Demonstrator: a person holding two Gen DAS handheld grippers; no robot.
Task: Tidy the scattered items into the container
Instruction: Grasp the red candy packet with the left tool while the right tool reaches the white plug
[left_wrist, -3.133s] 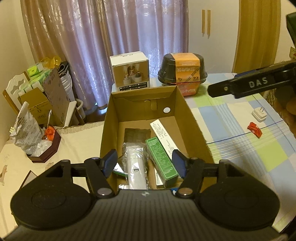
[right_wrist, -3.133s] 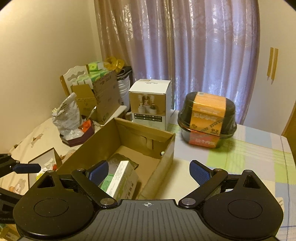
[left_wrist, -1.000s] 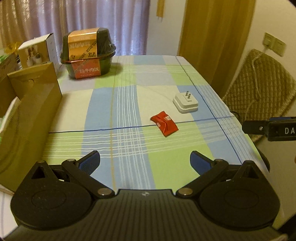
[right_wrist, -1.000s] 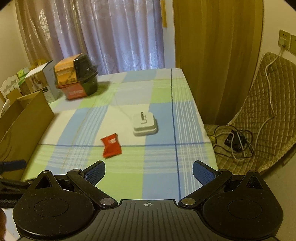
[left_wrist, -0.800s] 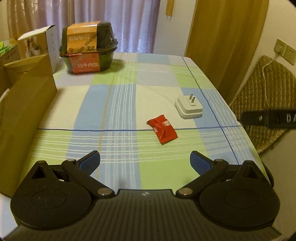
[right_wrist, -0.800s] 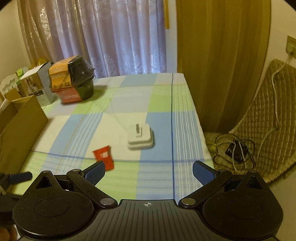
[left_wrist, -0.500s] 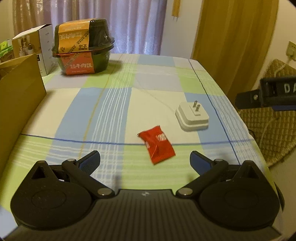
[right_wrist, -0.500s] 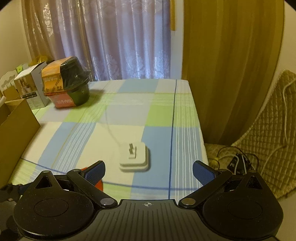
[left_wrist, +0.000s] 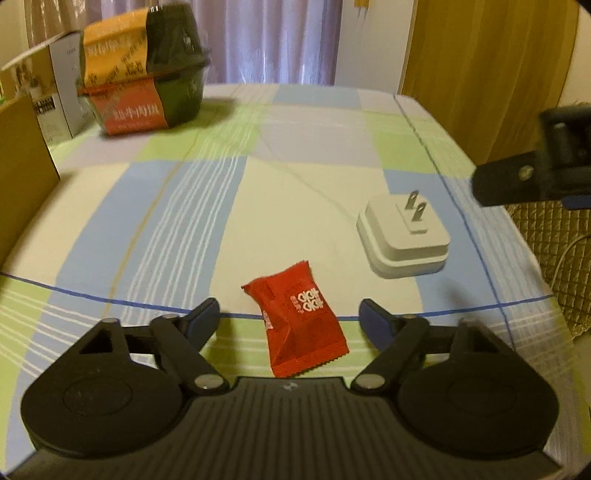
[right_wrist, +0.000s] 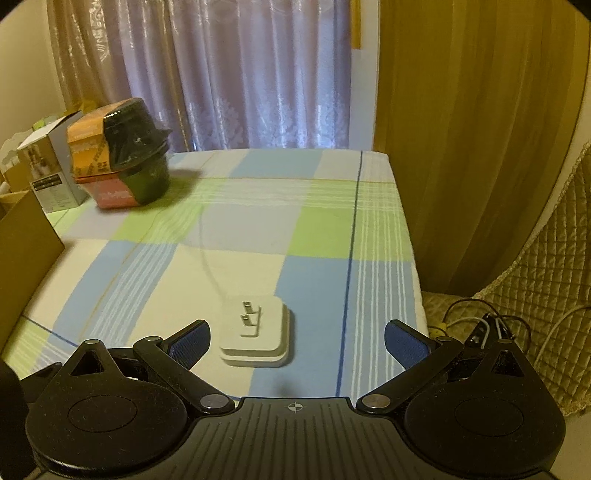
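Red packet (left_wrist: 297, 323) (left view only).

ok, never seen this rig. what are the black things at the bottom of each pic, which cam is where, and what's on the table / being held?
There is no robot arm here: a person holds a two-finger gripper in each hand, and a fisheye camera on each one looks forward along its fingers. The black shape at the bottom of each picture is that gripper's own body.

In the left wrist view, the left gripper is open, and a red snack packet lies flat on the checked tablecloth between its blue-tipped fingers. Nothing is held. The dark shape at the right edge is the right gripper.

In the right wrist view, the right gripper is also open and empty, and a white plug adapter lies prongs up just ahead of it.

Further back stand a wrapped black food bowl and a white carton. The cardboard box at the left edge is probably the container.
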